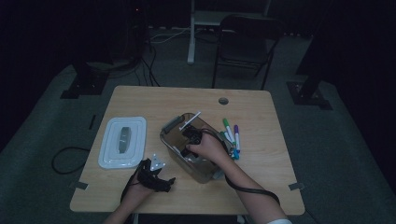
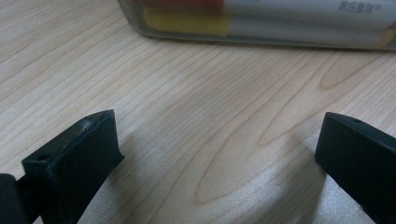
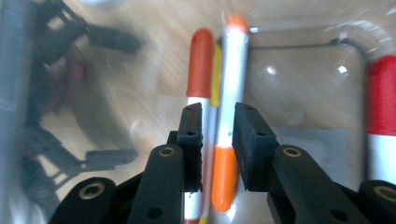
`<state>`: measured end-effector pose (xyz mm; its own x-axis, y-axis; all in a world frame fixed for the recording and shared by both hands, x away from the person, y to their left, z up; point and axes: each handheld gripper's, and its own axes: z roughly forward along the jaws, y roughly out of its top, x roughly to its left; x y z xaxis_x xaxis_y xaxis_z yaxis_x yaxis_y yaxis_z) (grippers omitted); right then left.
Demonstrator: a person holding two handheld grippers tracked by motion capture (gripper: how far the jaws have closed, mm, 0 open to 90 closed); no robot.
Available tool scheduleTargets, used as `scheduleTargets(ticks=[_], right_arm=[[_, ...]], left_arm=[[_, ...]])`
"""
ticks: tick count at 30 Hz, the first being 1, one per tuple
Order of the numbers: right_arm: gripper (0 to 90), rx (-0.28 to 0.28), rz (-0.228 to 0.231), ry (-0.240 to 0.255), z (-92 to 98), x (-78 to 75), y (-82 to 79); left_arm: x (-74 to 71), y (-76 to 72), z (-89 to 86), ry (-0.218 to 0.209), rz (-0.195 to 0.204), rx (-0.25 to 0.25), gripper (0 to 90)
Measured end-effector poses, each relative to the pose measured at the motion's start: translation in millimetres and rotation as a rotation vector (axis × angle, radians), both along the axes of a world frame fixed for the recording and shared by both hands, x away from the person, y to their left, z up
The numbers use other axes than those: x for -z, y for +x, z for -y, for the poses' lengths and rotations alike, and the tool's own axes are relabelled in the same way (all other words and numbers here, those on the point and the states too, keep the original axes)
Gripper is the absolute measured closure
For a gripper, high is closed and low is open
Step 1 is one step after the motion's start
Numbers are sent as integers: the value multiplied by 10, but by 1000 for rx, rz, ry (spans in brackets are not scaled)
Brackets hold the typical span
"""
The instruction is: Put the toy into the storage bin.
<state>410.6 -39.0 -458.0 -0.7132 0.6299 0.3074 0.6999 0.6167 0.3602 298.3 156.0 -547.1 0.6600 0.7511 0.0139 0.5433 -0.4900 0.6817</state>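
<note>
Right gripper view puts me almost inside the clear plastic bin (image 3: 303, 84): the right gripper (image 3: 217, 140) hangs low in it, jaws drawn close with only a narrow gap, and an orange-capped marker (image 3: 231, 93) runs up through that gap at mid-frame. I cannot tell whether the pads are pressing on it or have just let go. A red-capped marker (image 3: 200, 70) and a yellow one lie just beside it on the bin floor, another red cap sits at the right edge.

From the high view, the bin (image 1: 170, 135) stands at the centre of the table (image 1: 140, 98), its white lid (image 1: 122, 142) off to the left, and a few loose markers (image 1: 231, 133) lie just right of it. The left gripper (image 1: 156, 175), lower left, rests near the bin with jaws spread wide on nothing.

I'd say this is the stowing step: marker being laid in. Next calls for opening fully, lifting straight out past the rim, then reaching for the loose ones.
</note>
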Motion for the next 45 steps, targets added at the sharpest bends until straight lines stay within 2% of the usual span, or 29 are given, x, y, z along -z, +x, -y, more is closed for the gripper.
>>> scheduleTargets(ticks=[6, 11, 12, 16, 17, 18, 19, 20, 23, 24, 25, 28, 29, 31, 32, 33, 37, 39, 40, 45], right_arm=[[663, 57, 69, 112, 367, -361, 2], [634, 144, 126, 159, 827, -575, 41], [631, 165, 138, 175, 922, -604, 48], [586, 237, 174, 187, 1279, -649, 87], [586, 237, 174, 187, 1279, -649, 87], [573, 279, 196, 180, 1445, -627, 121], [573, 279, 196, 180, 1445, -627, 121], [570, 329, 197, 175, 1605, -571, 166], [578, 395, 184, 136, 1790, -413, 234], [592, 420, 173, 122, 1838, -343, 258], [592, 420, 173, 122, 1838, -343, 258], [612, 480, 159, 77, 1948, -107, 337], [612, 480, 159, 77, 1948, -107, 337], [621, 563, 145, 37, 2033, 184, 458], [621, 563, 145, 37, 2033, 184, 458], [620, 585, 126, 27, 2041, 305, 513], [622, 599, 94, 15, 2013, 460, 584], [622, 602, 86, 12, 2008, 482, 594], [661, 610, 90, -22, 2009, 536, 615], [706, 618, 82, -39, 2025, 567, 620]], left_arm=[[-1, 0, -1, 1, -1, 1, 6], [0, 0, 0, 0, 0, 0, 6], [-1, 0, 0, 0, -1, 0, 6], [0, 0, 1, 0, 0, 0, 6], [0, 0, 1, 0, 0, 0, 6], [1, 0, 0, 0, 1, 0, 6], [1, 0, 0, 0, 1, 0, 5], [1, 0, 0, 0, 0, 0, 6], [0, 0, -1, 2, -2, 1, 6], [-1, 0, -1, 2, -2, 2, 5], [-1, 0, -1, 2, -2, 2, 6], [0, 0, -1, 2, -2, 2, 6], [0, 0, -1, 2, -2, 2, 6], [0, 0, -1, 1, -2, 1, 6], [0, 0, -1, 1, -2, 1, 6], [0, 0, -1, 2, -2, 2, 6], [0, 0, -1, 1, -2, 2, 6], [0, 0, -1, 1, -2, 2, 6], [0, 0, -1, 2, -2, 2, 6], [0, 0, -1, 1, -2, 2, 6]])
